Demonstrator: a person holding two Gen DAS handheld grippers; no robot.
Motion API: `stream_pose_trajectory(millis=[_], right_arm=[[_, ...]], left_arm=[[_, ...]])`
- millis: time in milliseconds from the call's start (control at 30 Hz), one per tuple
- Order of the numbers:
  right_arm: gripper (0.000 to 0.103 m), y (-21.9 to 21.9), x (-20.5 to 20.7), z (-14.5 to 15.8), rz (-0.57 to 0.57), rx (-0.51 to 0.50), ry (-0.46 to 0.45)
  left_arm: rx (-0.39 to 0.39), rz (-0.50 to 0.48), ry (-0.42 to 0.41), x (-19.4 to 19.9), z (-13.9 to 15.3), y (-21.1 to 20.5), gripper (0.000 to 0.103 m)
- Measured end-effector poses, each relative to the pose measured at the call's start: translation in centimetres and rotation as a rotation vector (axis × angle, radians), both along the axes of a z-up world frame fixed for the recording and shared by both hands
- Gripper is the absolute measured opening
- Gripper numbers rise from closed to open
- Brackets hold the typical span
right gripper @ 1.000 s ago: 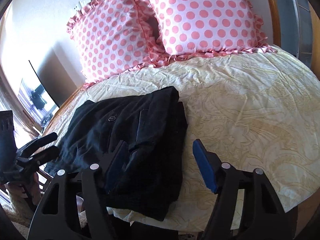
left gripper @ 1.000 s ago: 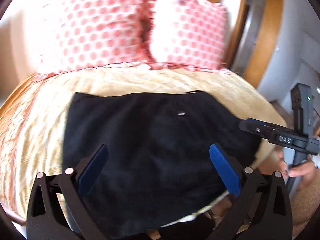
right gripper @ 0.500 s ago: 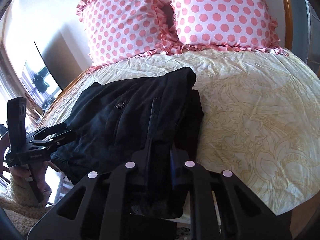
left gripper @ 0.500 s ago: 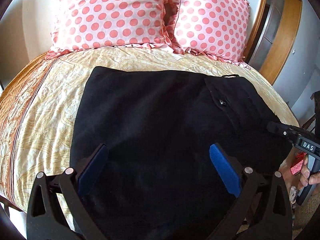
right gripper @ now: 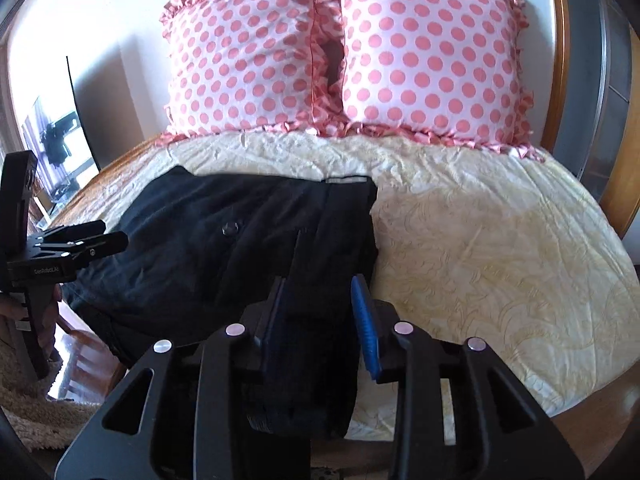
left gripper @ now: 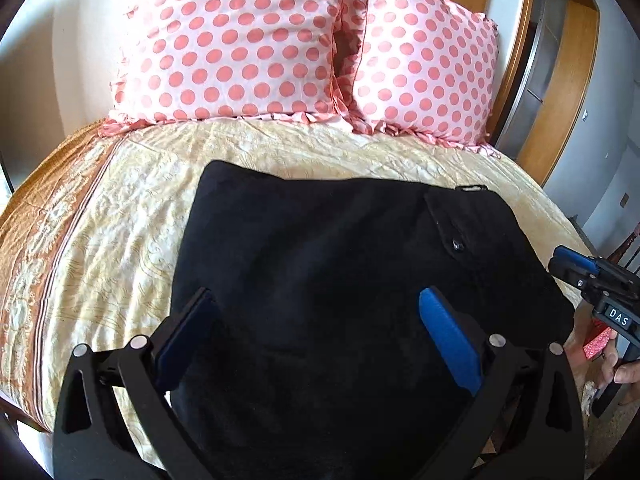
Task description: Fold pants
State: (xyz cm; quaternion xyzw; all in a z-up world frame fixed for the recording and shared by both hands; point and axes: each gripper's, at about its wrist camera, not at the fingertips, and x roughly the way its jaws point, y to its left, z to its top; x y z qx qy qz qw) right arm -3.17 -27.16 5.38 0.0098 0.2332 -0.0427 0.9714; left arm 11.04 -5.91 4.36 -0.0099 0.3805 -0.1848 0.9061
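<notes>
Black pants [left gripper: 320,248] lie folded on the cream bedspread [left gripper: 120,216], their buttoned pocket flap [left gripper: 456,244] toward the right. My left gripper [left gripper: 316,304] hovers open over their near part, blue pads wide apart and nothing pinched. My right gripper [right gripper: 320,292] is at the pants' [right gripper: 240,232] near right edge. Its jaws are opening, with a fold of black cloth lying between the pads [right gripper: 366,328], which do not press on it. Each gripper also shows in the other's view: the right gripper [left gripper: 568,264] at the far right, the left gripper [right gripper: 100,236] at the left.
Two pink polka-dot pillows [right gripper: 340,52] lean against the wall at the head of the bed. A wooden door frame [left gripper: 560,80] stands to the right. A dark screen [right gripper: 52,136] sits left of the bed. A hand [left gripper: 624,368] holds the right gripper's handle.
My right gripper shut on the pants' near edge, then parted again to a narrow gap. The left gripper stayed open and drifted slightly over the pants.
</notes>
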Motion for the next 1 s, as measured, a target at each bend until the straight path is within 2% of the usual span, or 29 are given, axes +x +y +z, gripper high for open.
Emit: stream_pose_trajectory(millis=[100, 233, 300, 367, 400, 433, 567, 833, 1000], right_arm=[[0.035, 1.3, 2.0, 0.4, 0.045, -0.031, 0.0], [0.035, 3.1, 5.1, -0.2, 0.083, -0.033, 0.052], [0.035, 3.1, 6.4, -0.7, 0.082, -0.019, 0.08], [0.035, 2.7, 7.6, -1.9, 0.055, -0.008, 0.146], [0.035, 2.2, 8.3, -2.9, 0.048, 0.023, 0.191], [0.035, 1.7, 8.6, -3.5, 0.052, 0.057, 0.198], [0.035, 1.4, 8.4, -3.7, 0.058, 0.083, 0.187], [0.035, 2.4, 6.0, -2.9, 0.085, 0.028, 0.121], [0.035, 3.5, 3.1, -2.4, 0.14, -0.016, 0.098]], left_arm=[[0.007, 0.0, -0.018, 1.8, 0.7, -0.7, 0.101], [0.079, 0.031, 0.001, 4.4, 0.2, -1.8, 0.101], [0.094, 0.041, 0.047, 5.5, -0.8, -2.1, 0.101], [0.096, 0.051, 0.107, 6.5, -2.0, -2.0, 0.101], [0.104, 0.058, 0.136, 6.9, -2.8, -2.0, 0.101], [0.109, 0.062, 0.153, 7.1, -3.6, -2.0, 0.101], [0.156, 0.076, 0.141, 7.2, -4.6, -2.6, 0.101], [0.18, 0.096, 0.107, 5.7, -3.8, -2.1, 0.101], [0.135, 0.062, 0.097, 2.8, -2.9, -1.3, 0.101]])
